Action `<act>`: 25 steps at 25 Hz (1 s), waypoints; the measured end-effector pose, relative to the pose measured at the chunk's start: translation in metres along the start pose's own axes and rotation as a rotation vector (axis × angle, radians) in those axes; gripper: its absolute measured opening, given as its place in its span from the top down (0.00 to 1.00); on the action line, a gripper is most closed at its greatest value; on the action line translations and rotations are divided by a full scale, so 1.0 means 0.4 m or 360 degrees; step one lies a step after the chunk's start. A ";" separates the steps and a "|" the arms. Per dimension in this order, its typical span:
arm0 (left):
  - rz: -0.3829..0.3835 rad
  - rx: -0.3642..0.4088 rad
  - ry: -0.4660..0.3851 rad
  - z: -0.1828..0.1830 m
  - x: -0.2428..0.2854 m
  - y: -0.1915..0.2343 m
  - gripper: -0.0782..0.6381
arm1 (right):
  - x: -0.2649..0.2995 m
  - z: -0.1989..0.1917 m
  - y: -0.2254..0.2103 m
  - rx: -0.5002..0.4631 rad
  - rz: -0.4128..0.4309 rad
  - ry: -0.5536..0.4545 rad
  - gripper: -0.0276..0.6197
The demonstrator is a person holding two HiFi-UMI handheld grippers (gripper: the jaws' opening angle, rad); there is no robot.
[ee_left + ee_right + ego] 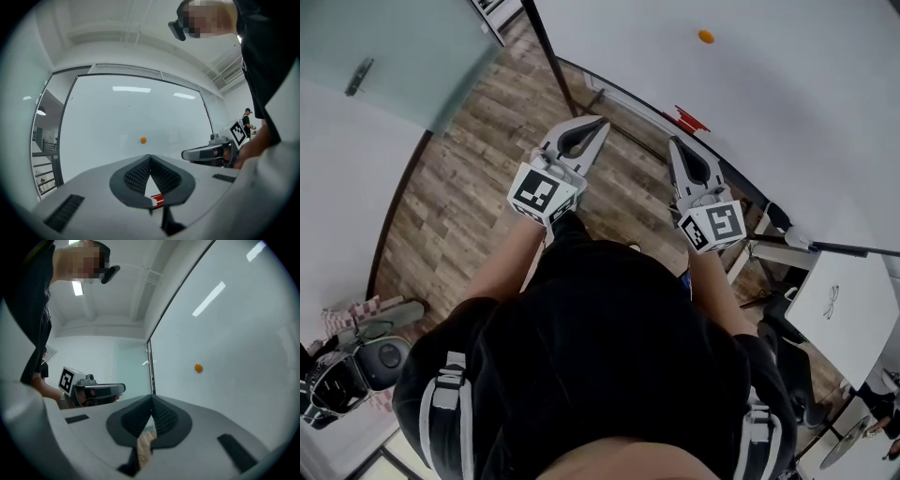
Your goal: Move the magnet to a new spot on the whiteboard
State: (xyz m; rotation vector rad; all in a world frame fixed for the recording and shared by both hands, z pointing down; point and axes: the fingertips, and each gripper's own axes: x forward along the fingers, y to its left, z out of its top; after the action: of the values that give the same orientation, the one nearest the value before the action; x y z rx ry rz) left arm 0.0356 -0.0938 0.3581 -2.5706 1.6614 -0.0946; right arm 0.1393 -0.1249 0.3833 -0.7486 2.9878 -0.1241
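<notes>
Your left gripper point(150, 158) and right gripper point(151, 398) both have their jaws pressed together, holding nothing. Well beyond both tips, the small round orange magnet point(706, 37) sits on the large white whiteboard point(787, 103), untouched.

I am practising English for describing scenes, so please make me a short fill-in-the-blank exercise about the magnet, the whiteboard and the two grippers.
1. The magnet on the whiteboard is ____ in colour.
2. The jaws of the left gripper and the right gripper are both ____.
3. The magnet is held by ____ gripper.
Missing words: orange; shut; neither.
</notes>
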 end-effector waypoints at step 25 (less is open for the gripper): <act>-0.0646 -0.0013 -0.0033 -0.043 0.286 0.310 0.88 | 0.262 0.039 -0.196 -0.0129 -0.0838 0.0010 0.96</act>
State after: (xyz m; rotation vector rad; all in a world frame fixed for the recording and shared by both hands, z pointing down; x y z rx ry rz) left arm -0.0315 -0.2494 0.3638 -2.8627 1.1113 -0.0845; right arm 0.0849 -0.2442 0.3709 -1.5254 2.7346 -0.0265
